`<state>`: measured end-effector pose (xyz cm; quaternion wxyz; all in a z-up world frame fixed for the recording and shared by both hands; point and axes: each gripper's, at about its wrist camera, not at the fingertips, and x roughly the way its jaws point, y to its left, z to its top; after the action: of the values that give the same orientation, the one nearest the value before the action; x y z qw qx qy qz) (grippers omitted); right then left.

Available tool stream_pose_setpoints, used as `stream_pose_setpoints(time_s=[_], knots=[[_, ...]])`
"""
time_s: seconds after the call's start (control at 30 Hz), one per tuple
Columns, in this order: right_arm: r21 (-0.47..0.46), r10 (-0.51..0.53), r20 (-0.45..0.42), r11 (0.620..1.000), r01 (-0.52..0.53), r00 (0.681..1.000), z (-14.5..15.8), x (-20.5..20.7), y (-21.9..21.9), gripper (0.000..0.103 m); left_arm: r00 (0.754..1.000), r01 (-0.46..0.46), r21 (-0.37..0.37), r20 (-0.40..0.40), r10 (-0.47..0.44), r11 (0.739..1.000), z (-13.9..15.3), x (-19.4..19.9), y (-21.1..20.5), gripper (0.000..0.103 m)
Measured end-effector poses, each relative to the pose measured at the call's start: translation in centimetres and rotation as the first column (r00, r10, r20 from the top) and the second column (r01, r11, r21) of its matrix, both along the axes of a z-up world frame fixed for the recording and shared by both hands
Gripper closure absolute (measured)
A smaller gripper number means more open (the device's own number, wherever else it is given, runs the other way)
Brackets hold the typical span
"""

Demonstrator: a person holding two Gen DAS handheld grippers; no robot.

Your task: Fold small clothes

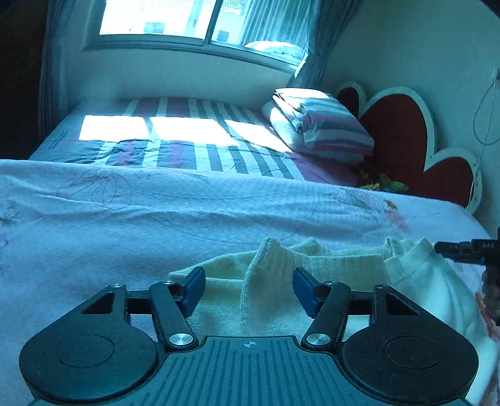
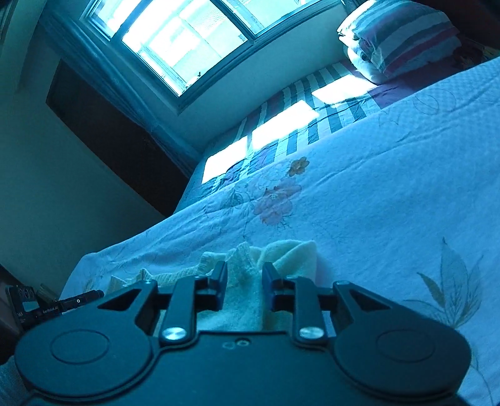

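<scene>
A small pale yellow knitted garment lies crumpled on the white flowered bedspread, and everything else is best placed from it. The left gripper hangs low over the garment's near edge with its jaws spread wide, one blue pad on each side of a raised ribbed fold, neither pad touching the cloth as far as the left wrist view shows. To the garment's right in that view, the tip of the right gripper reaches in from the edge.

In the right wrist view the right gripper sits over the garment with its jaws drawn close, a strip of the knit standing between the pads; whether they actually pinch it I cannot tell.

Beyond the garment, past the bedspread, is a striped sheet with bright sun patches, a striped pillow against a red scalloped headboard, and a window above
</scene>
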<state>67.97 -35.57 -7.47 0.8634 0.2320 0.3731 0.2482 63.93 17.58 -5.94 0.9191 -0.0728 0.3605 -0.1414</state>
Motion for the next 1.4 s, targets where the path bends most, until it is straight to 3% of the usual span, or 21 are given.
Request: stream_pose_setpoints(time_s=[0.17, 0.23, 0.27, 0.5, 0.6, 0.7, 0.8, 0.9, 0.97, 1.03, 1.1, 1.13, 1.17, 1.2, 1.27, 1.33, 1.4], knots=[[-0.106, 0.05, 0.014, 0.993, -0.048, 0.999, 0.1, 0.7, 2.1, 0.089, 0.997, 0.065, 0.018, -0.034, -0.065, 0.998, -0.4, 0.7, -0.8, 0.07], [-0.136, 0.067, 0.025, 0.989, -0.063, 0.997, 0.2, 0.9, 2.7, 0.096, 0.996, 0.079, 0.012, -0.033, -0.079, 0.997, -0.8, 0.9, -1.2, 0.101], [-0.145, 0.07, 0.033, 0.987, -0.064, 0.997, 0.4, 0.8, 2.9, 0.097, 0.998, 0.068, -0.012, -0.016, -0.068, 0.998, -0.7, 0.8, -1.1, 0.101], [-0.114, 0.033, 0.169, 0.993, -0.014, 0.985, 2.6, -0.3, 2.3, 0.098, 0.994, -0.018, -0.117, 0.107, 0.031, 0.993, 0.3, -0.4, 1.2, 0.101], [-0.104, -0.015, 0.176, 0.994, 0.034, 0.984, 2.5, 0.1, 1.6, 0.098, 0.995, -0.075, -0.142, 0.054, 0.084, 0.987, -0.8, 0.5, 2.0, 0.101], [-0.116, -0.057, 0.109, 0.991, 0.07, 0.992, 0.8, 1.3, 1.2, 0.098, 0.996, -0.081, -0.105, -0.029, 0.078, 0.991, -3.0, 1.6, 1.3, 0.101], [-0.148, -0.066, 0.056, 0.986, 0.074, 0.996, -1.2, 1.7, 1.6, 0.099, 0.995, -0.098, -0.124, -0.042, 0.094, 0.987, -3.3, 1.9, 1.3, 0.101], [-0.141, -0.085, 0.057, 0.986, 0.092, 0.995, -1.2, 1.5, 1.5, 0.098, 0.991, -0.131, -0.057, -0.022, 0.13, 0.99, -2.1, 1.2, 1.0, 0.098], [-0.181, -0.115, 0.091, 0.975, 0.13, 0.989, 0.1, 0.6, 1.7, 0.083, 0.984, -0.171, 0.027, 0.056, 0.169, 0.985, 0.0, -0.7, 0.2, 0.097], [-0.224, -0.089, 0.179, 0.966, 0.128, 0.98, 2.3, -1.3, 2.6, 0.082, 0.99, -0.094, 0.043, 0.112, 0.089, 0.995, 1.7, -2.3, -2.0, 0.097], [-0.257, 0.033, 0.2, 0.966, 0.019, 0.979, 3.4, -2.4, 5.5, 0.082, 0.993, 0.026, 0.108, 0.109, -0.038, 0.994, 2.3, -2.4, -6.1, 0.096], [-0.314, 0.106, 0.192, 0.948, -0.042, 0.976, 3.5, -2.5, 7.9, 0.082, 0.992, 0.069, 0.129, 0.097, -0.082, 0.989, 2.1, -2.0, -7.9, 0.094], [-0.355, 0.154, 0.183, 0.931, -0.08, 0.971, 3.4, -2.5, 9.7, 0.082, 0.991, 0.091, 0.134, 0.086, -0.103, 0.987, 1.7, -1.6, -9.2, 0.084], [-0.389, 0.206, 0.169, 0.913, -0.127, 0.964, 3.0, -2.3, 12.2, 0.083, 0.993, 0.092, 0.129, 0.067, -0.101, 0.987, 1.1, -1.0, -10.4, 0.067], [-0.417, 0.231, 0.143, 0.896, -0.153, 0.962, 2.3, -1.6, 14.7, 0.082, 0.997, 0.064, 0.12, 0.044, -0.069, 0.991, 0.1, -0.4, -11.2, 0.053], [-0.415, 0.252, 0.121, 0.891, -0.182, 0.96, 1.6, -1.0, 15.9, 0.083, 0.999, 0.025, 0.168, 0.04, -0.032, 0.986, -0.7, -0.6, -10.8, 0.053], [-0.44, 0.227, 0.101, 0.883, -0.161, 0.969, 1.2, -0.5, 15.1, 0.084, 0.999, -0.023, 0.139, 0.044, 0.017, 0.99, -1.1, -1.4, -8.3, 0.053]])
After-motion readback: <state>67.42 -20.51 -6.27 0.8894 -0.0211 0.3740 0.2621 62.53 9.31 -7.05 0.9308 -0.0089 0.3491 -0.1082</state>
